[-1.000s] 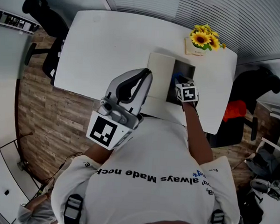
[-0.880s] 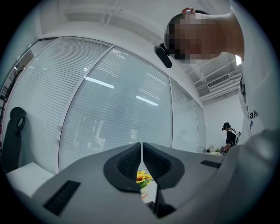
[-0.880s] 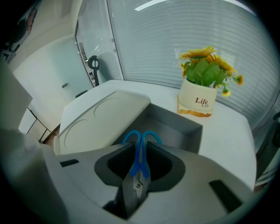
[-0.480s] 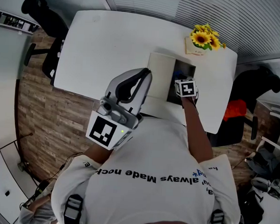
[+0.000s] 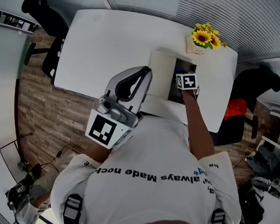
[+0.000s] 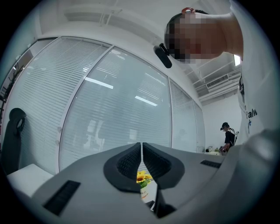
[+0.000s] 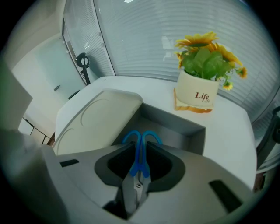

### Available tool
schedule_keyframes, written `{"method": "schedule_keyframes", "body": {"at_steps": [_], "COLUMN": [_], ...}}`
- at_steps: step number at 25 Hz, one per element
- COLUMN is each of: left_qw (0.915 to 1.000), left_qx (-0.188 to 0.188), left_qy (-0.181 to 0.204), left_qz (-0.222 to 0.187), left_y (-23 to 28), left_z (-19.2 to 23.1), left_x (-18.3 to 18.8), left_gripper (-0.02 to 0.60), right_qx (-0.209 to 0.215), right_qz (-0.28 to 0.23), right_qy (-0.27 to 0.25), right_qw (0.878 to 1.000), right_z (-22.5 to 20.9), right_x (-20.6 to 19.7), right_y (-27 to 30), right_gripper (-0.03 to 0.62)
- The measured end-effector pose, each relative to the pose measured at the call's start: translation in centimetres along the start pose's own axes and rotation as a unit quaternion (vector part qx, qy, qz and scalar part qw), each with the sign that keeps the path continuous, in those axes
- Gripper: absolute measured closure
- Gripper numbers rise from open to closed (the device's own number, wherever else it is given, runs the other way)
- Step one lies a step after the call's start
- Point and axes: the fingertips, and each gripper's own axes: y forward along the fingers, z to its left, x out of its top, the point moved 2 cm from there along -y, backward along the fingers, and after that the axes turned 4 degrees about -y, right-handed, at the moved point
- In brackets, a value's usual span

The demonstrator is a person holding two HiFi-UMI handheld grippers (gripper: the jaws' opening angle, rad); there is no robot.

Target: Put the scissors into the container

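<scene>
Blue-handled scissors (image 7: 141, 151) are clamped between the jaws of my right gripper (image 7: 140, 148), blades pointing back toward the camera and handle loops pointing forward. They hang just above the open grey container (image 7: 179, 131), whose white lid (image 7: 98, 118) lies open to its left. In the head view the right gripper (image 5: 187, 81) hovers over the container (image 5: 181, 68) and hides the scissors. My left gripper (image 5: 127, 92) is held up near the person's chest, away from the container. Its jaws (image 6: 141, 153) are shut with nothing between them.
A white pot of sunflowers (image 7: 199, 89) stands on a coaster just behind the container, near the far right of the white table (image 5: 106, 42). Black office chairs (image 5: 44, 15) stand off both ends of the table. The person's white shirt fills the lower head view.
My right gripper has moved a little forward with the scissors, farther over the container. The left gripper has stayed where it was.
</scene>
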Motion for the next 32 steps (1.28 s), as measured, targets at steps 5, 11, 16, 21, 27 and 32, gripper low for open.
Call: {"method": "schedule_keyframes", "body": {"at_steps": [5, 11, 16, 21, 27, 32], "left_qw": [1.0000, 0.9999, 0.9999, 0.9998, 0.9998, 0.9998], "left_qx": [0.002, 0.010, 0.015, 0.019, 0.020, 0.019], "left_qy": [0.004, 0.003, 0.006, 0.003, 0.003, 0.007], "left_qz": [0.000, 0.000, 0.002, 0.001, 0.001, -0.004], "left_y": [-0.4, -0.7, -1.1, -1.3, -1.3, -1.4], "left_z": [-0.1, 0.0, 0.2, 0.1, -0.6, -1.1], "left_x": [0.0, 0.1, -0.1, 0.2, 0.0, 0.1], "left_gripper": [0.551, 0.551, 0.551, 0.551, 0.551, 0.551], "right_qx": [0.010, 0.020, 0.022, 0.023, 0.025, 0.028], "right_qz": [0.003, 0.008, 0.018, 0.019, 0.018, 0.011], "right_qy": [0.023, 0.042, 0.046, 0.047, 0.050, 0.055], "right_qw": [1.000, 0.999, 0.999, 0.998, 0.998, 0.998], "right_z": [-0.3, -0.4, -0.4, -0.4, -0.5, -0.6], "right_x": [0.2, 0.2, -0.2, -0.2, -0.3, -0.3], "right_y": [0.8, 1.7, 2.5, 2.7, 2.7, 2.8], "right_gripper": [0.502, 0.501, 0.500, 0.500, 0.499, 0.497]}}
